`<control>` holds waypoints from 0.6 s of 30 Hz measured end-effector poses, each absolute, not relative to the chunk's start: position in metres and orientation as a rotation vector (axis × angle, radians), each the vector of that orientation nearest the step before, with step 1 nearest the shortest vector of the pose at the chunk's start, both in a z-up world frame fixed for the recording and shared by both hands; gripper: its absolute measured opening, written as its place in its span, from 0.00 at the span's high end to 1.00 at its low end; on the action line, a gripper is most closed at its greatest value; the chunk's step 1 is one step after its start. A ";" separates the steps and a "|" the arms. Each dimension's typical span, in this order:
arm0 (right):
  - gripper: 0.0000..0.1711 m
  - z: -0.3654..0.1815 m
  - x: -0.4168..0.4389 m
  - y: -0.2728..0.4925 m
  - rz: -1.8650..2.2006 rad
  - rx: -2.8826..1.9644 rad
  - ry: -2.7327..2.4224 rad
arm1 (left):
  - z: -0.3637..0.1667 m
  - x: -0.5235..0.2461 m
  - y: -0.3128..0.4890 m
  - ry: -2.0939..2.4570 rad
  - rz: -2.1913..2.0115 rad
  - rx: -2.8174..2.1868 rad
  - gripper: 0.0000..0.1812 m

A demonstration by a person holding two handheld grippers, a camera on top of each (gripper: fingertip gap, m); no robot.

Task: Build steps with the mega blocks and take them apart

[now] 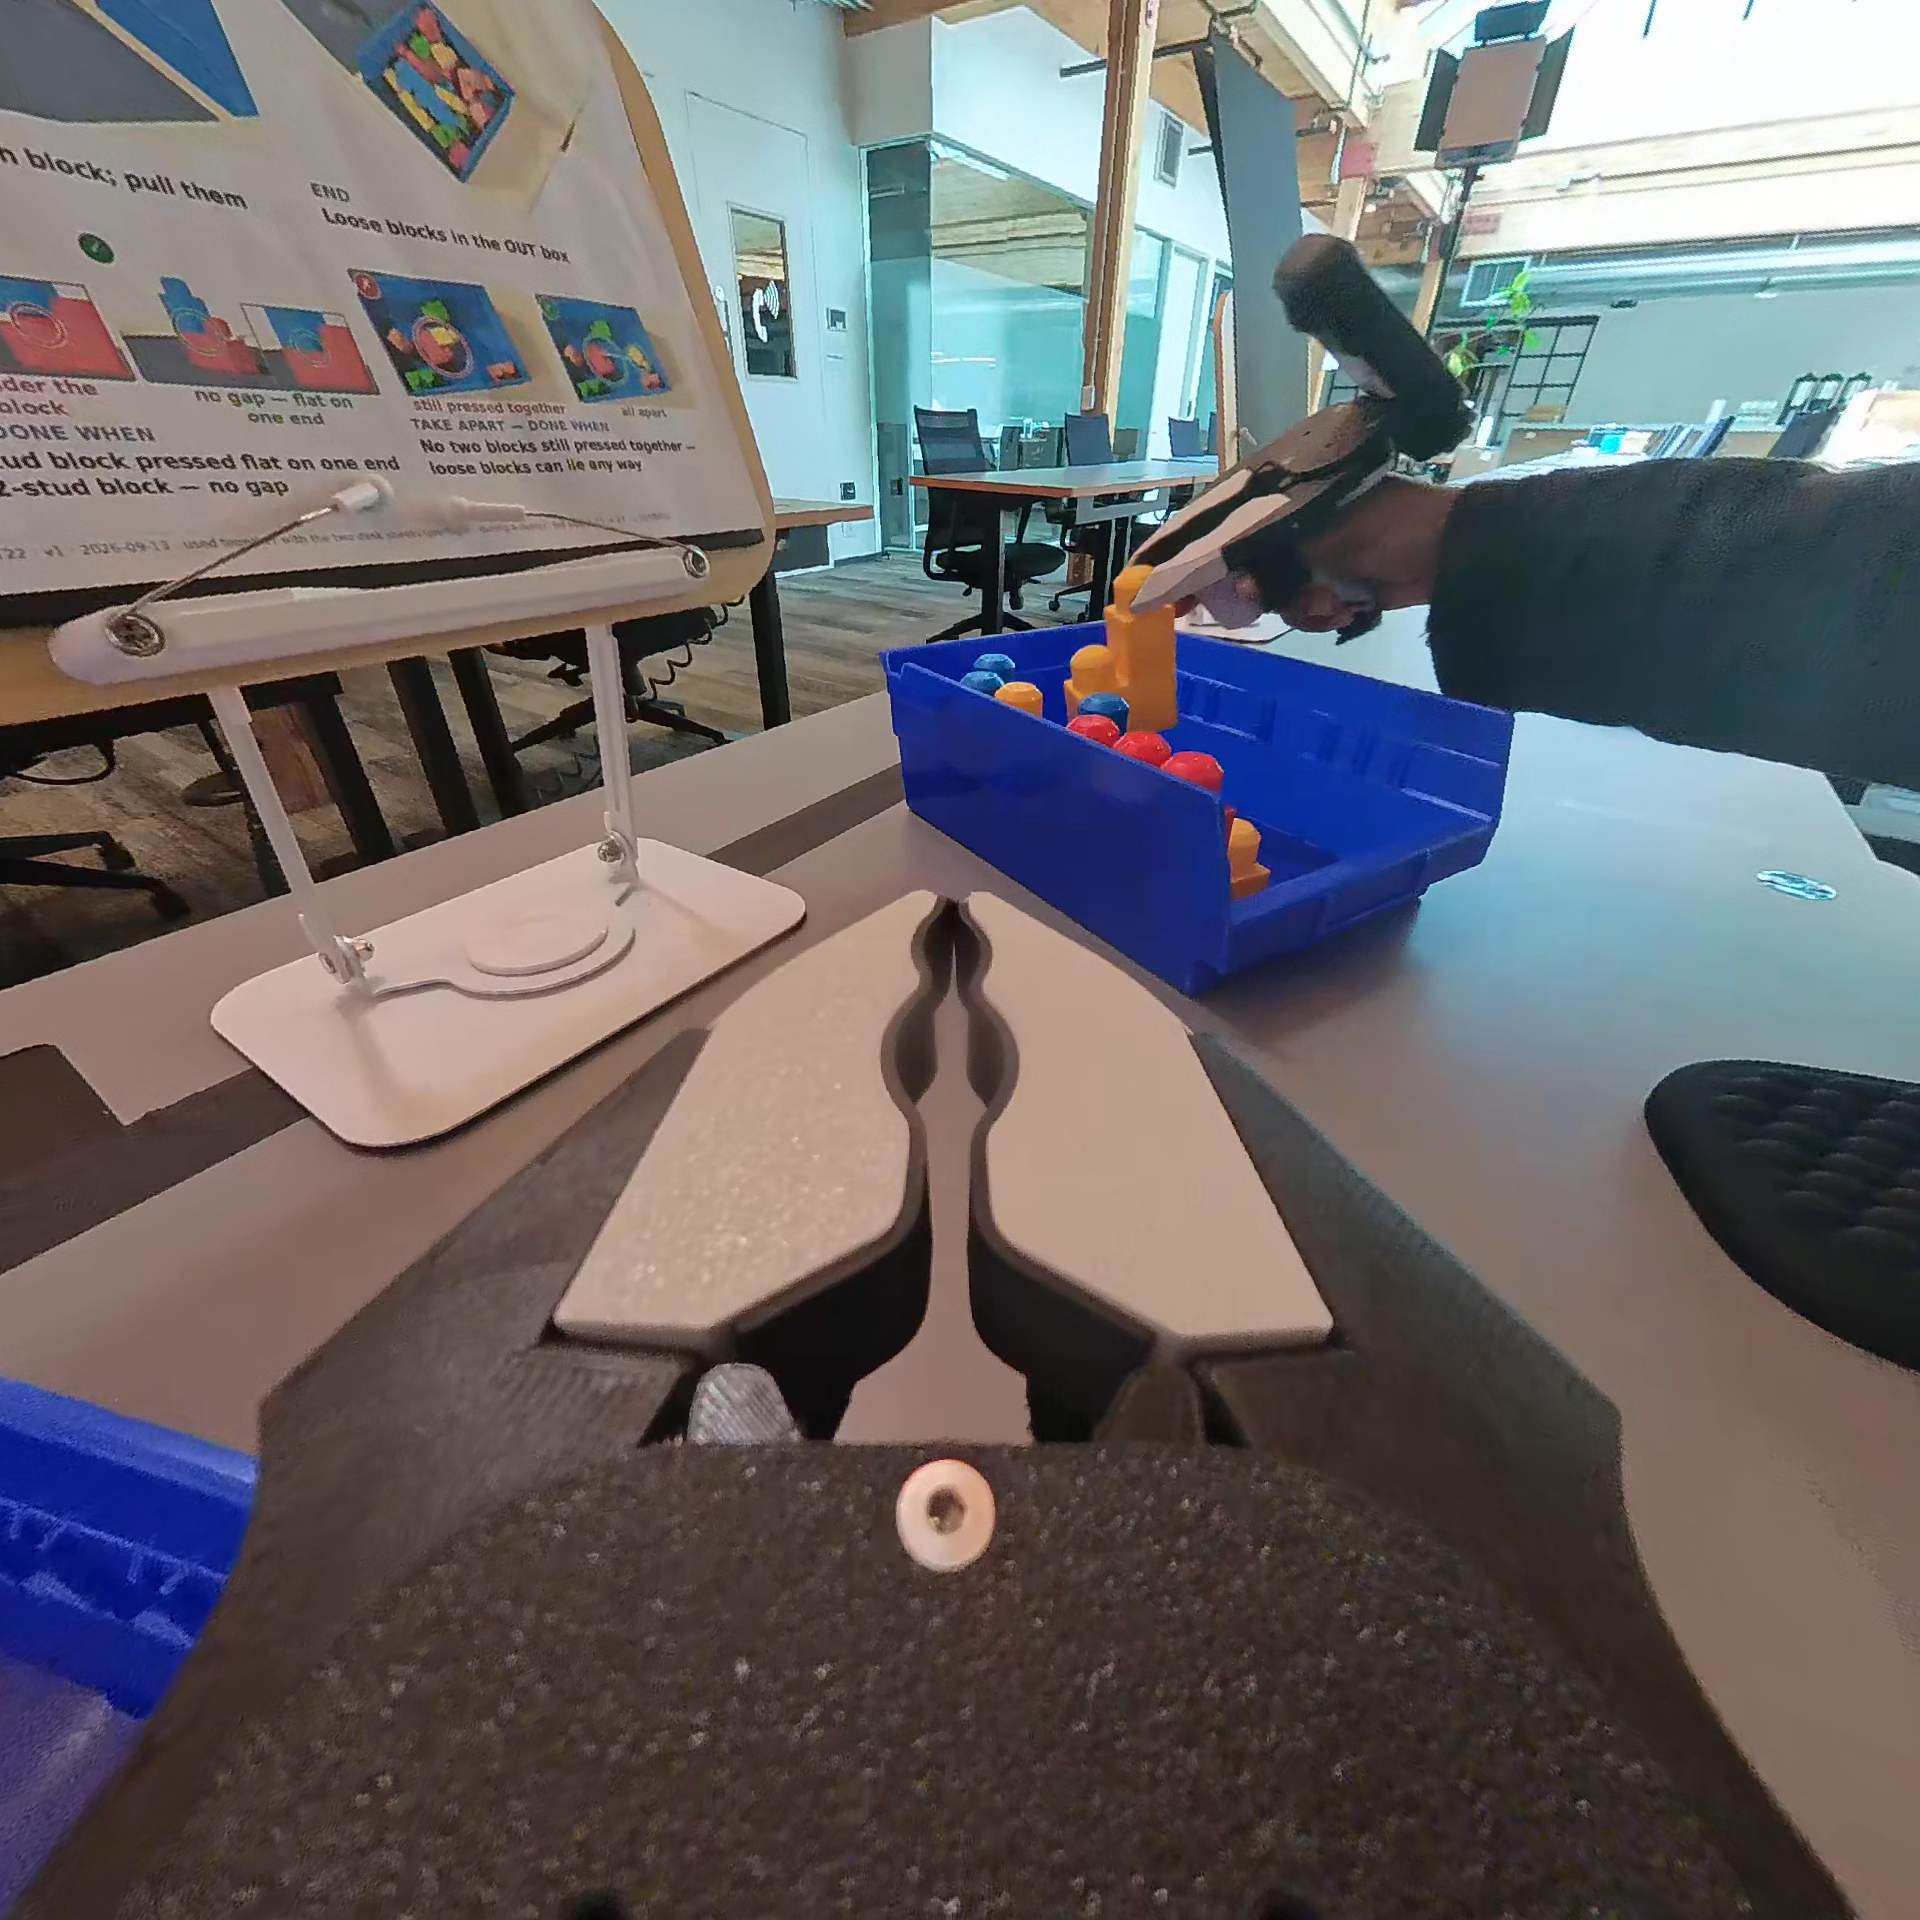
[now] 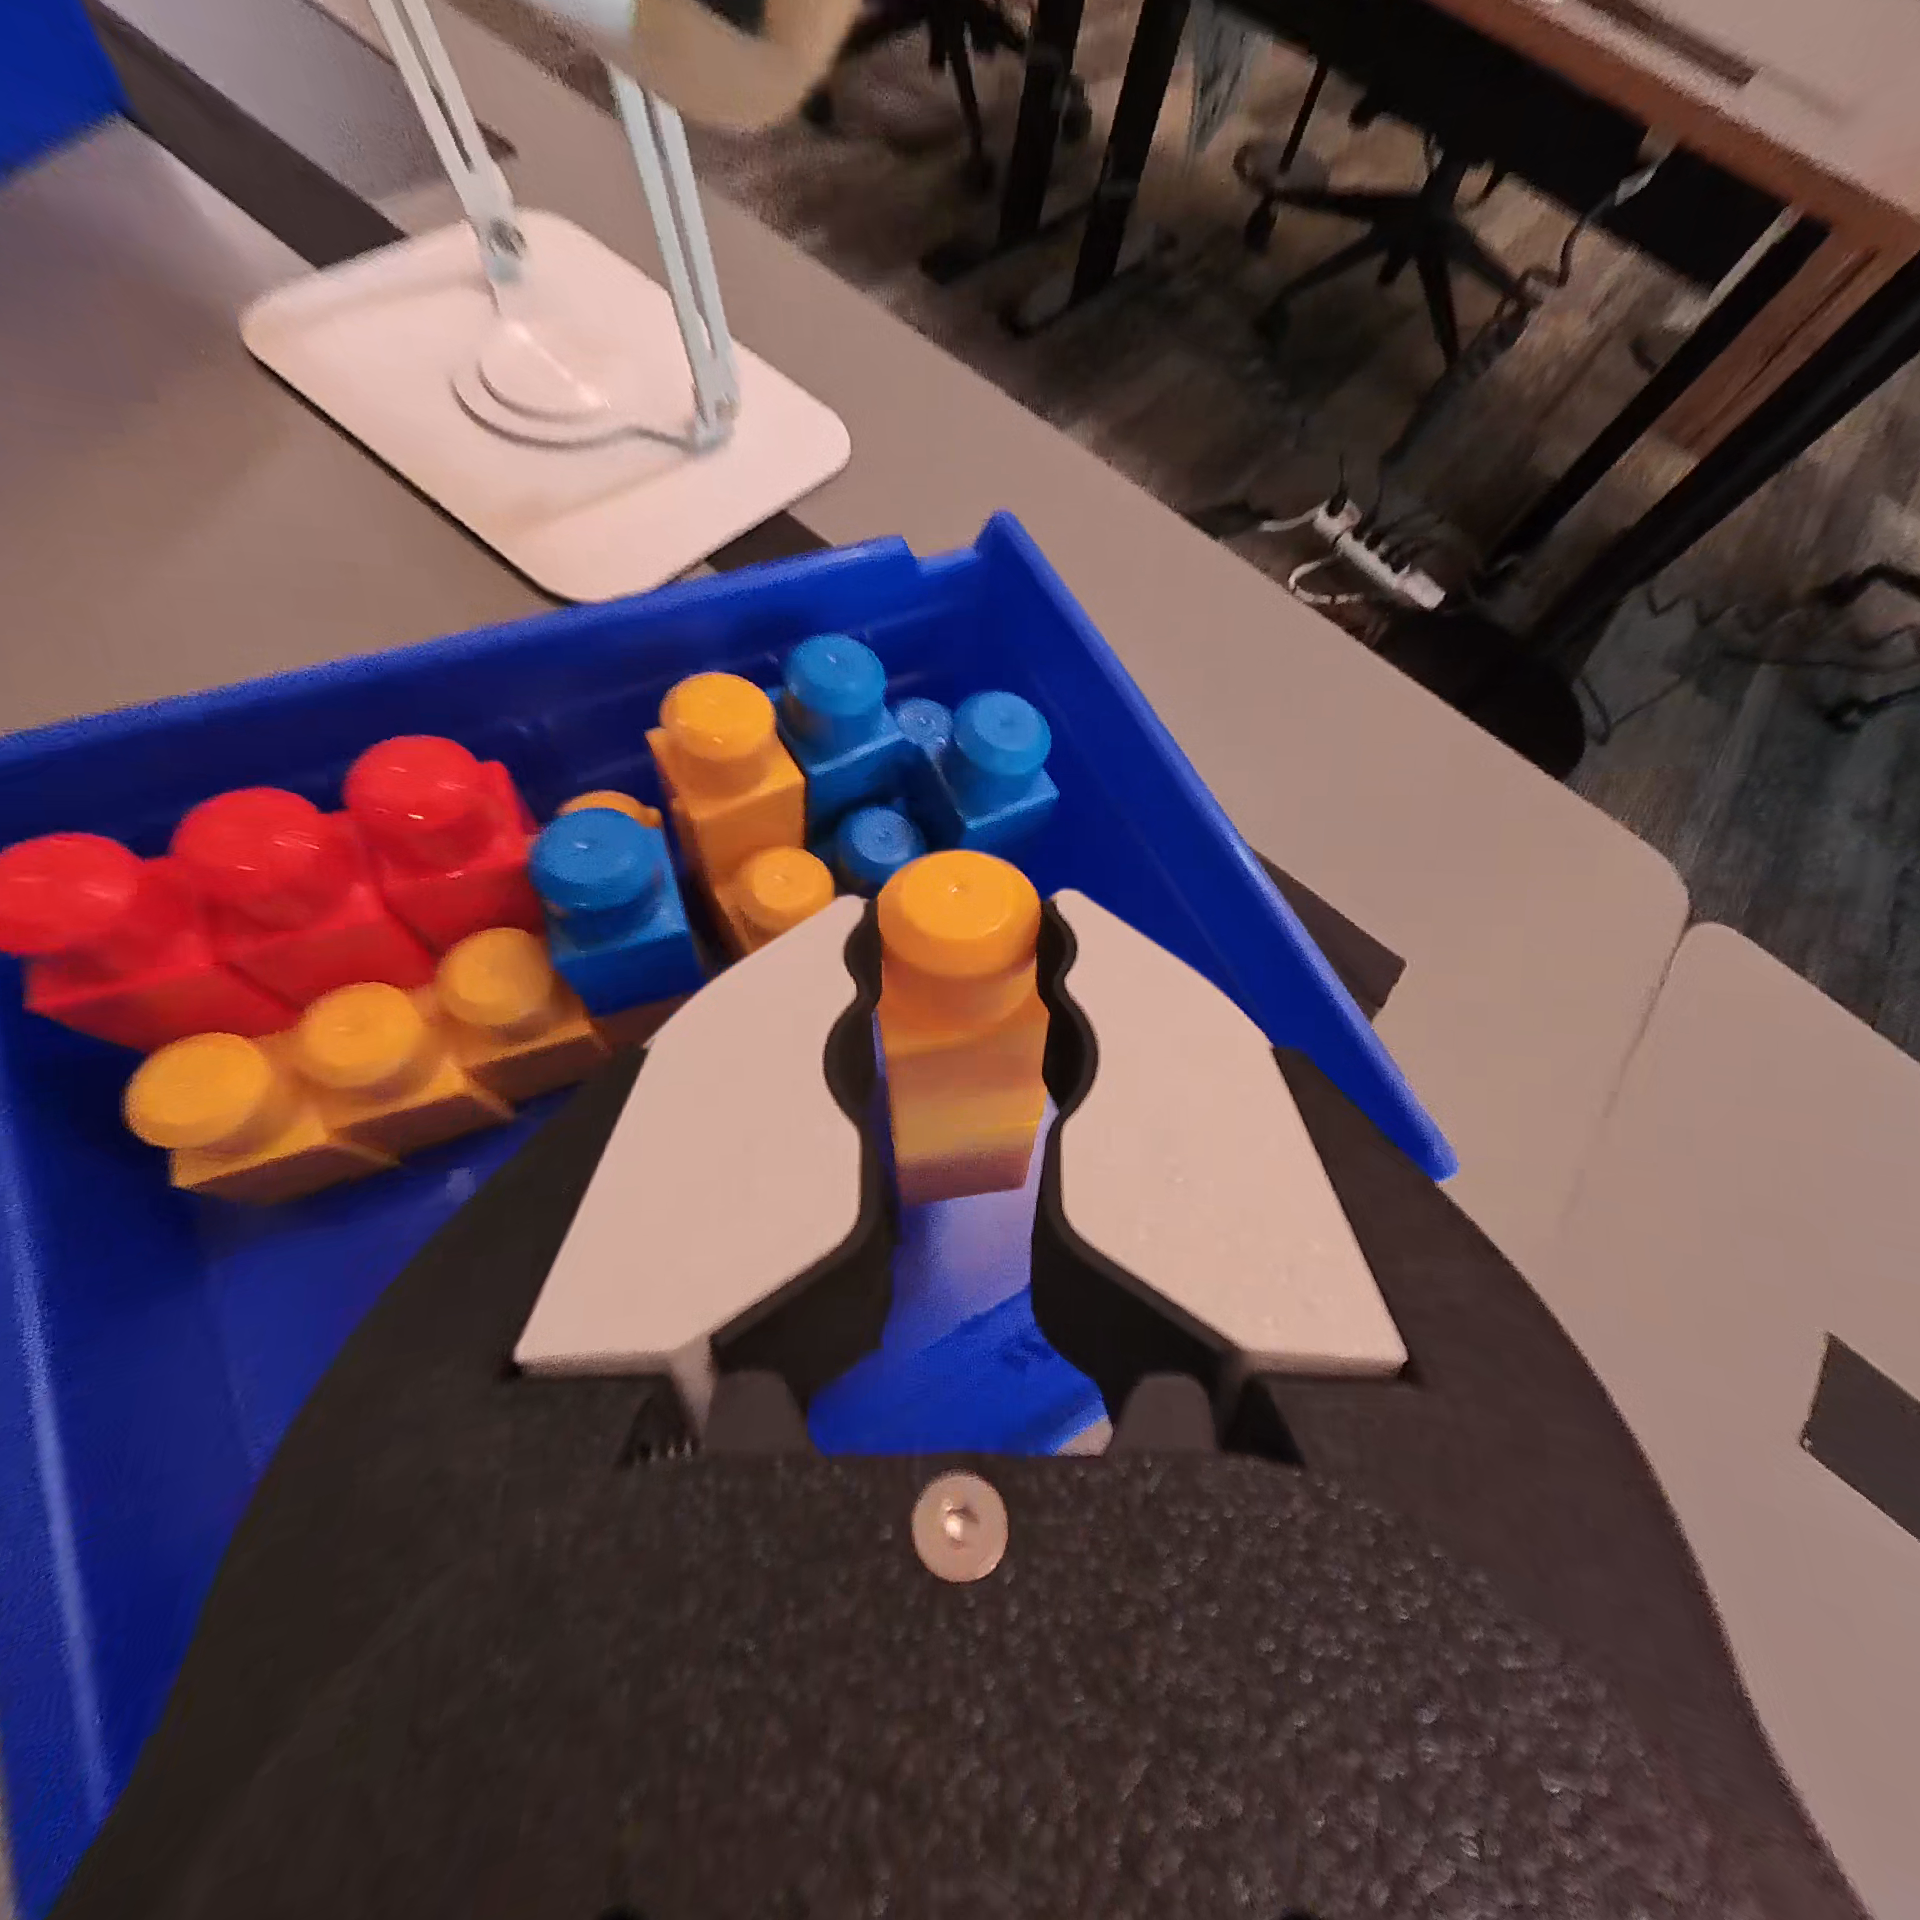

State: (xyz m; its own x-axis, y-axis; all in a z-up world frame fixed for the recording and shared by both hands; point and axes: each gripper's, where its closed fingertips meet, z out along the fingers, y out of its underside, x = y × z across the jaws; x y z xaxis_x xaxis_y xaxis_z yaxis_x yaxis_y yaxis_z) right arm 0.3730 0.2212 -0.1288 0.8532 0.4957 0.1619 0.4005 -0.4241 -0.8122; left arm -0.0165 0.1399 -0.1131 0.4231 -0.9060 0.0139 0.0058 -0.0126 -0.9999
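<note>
A: Right gripper (image 2: 958,1023): grey fingers closed onto a single-stud orange plastic block (image 2: 961,1039), held upright above the open blue plastic bin (image 2: 1226,852). From the left wrist view, this block appears raised over the others, at the bin's far end.

B: Bin contents?

A: A red three-stud block (image 2: 270,914), an orange three-stud block (image 2: 353,1091) just in front of it, several blue blocks (image 2: 613,914) and more orange ones toward the far wall. Bin sits on the grey table (image 1: 1558,1039), near the white metal stand (image 1: 499,987) carrying an instruction sheet (image 1: 343,291).

B: Left gripper (image 1: 954,925)?

A: Fingers pressed together at the tips, nothing between them. Hovering over the table, well short of the bin.
</note>
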 end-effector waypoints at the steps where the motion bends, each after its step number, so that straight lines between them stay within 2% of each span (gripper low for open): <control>1: 0.83 -0.134 0.376 0.227 0.122 -2.085 -0.660 | -0.115 -0.016 0.140 0.877 -0.890 -1.395 1.00; 7: 0.83 -0.158 0.385 0.253 0.087 -2.172 -0.750 | -0.121 -0.014 0.140 0.905 -0.886 -1.401 1.00; 18: 0.81 -0.183 0.402 0.257 -0.094 -2.327 -0.909 | -0.127 -0.011 0.139 0.922 -0.898 -1.417 1.00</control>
State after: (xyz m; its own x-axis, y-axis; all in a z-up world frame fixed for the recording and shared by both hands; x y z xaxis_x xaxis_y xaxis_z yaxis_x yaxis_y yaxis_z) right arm 0.4020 0.2574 -0.1827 0.7592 0.5871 0.2810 0.6323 -0.5629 -0.5323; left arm -0.0112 0.1388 -0.1271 0.3958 -0.9183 0.0103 -0.0349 -0.0262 -0.9990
